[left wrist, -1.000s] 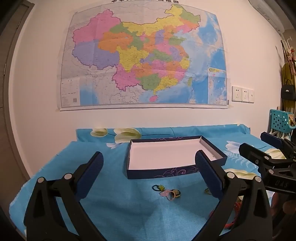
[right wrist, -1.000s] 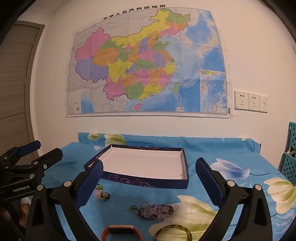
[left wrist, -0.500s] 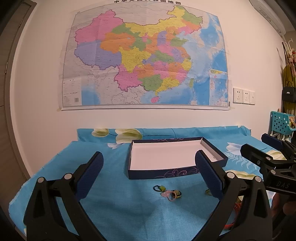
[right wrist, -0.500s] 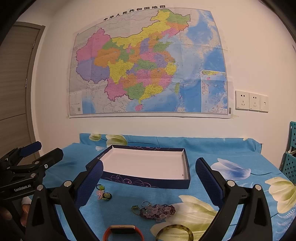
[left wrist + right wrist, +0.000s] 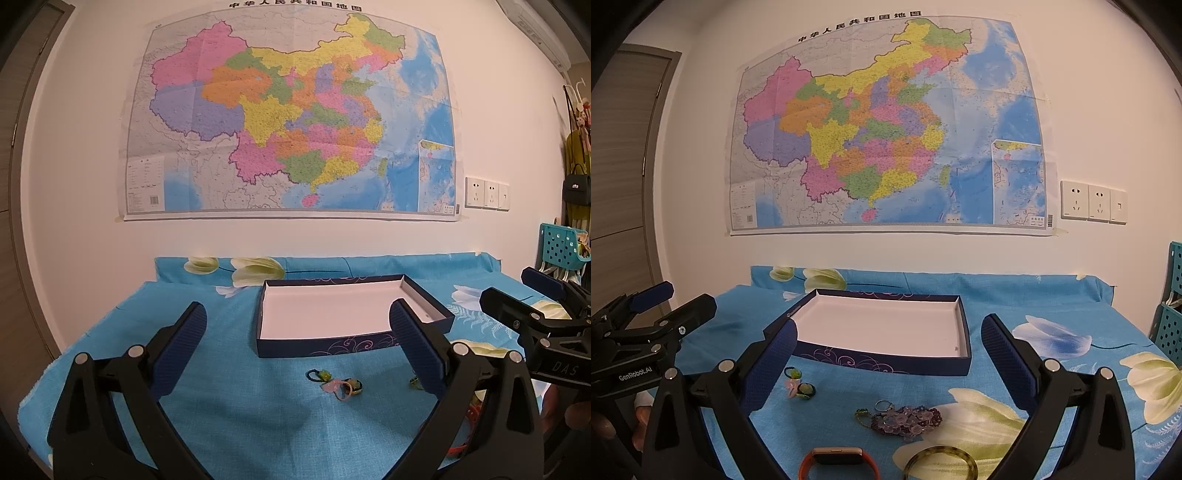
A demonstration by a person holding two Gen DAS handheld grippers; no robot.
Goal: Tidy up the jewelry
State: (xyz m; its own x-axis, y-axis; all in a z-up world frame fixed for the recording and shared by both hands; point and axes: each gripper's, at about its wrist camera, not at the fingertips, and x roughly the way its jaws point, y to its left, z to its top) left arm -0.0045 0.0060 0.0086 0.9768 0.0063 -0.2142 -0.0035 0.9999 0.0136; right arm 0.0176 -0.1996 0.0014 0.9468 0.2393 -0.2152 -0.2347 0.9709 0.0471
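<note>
A shallow navy box point(image 5: 351, 343) point(image 5: 886, 363) with a white inside lies empty on the blue floral cloth. In front of it lie small hair ties with green and pink charms point(image 5: 338, 384) point(image 5: 799, 386), a purple bead bracelet with a key ring point(image 5: 905, 419), an orange wristband watch point(image 5: 836, 459) and a mottled bangle point(image 5: 940, 463). My left gripper point(image 5: 297, 349) hangs open above the hair ties, holding nothing. My right gripper point(image 5: 888, 356) is open too, above the bracelet and bangle. Each gripper shows at the edge of the other's view.
The cloth-covered table point(image 5: 1052, 306) stands against a white wall with a large map point(image 5: 886, 125). A teal plastic basket point(image 5: 561, 249) and hanging bags point(image 5: 576, 184) are at the right. A door point(image 5: 624, 184) is at the left.
Both views have shifted slightly, tilting up a little. Both grippers stay open and no object on the cloth has moved.
</note>
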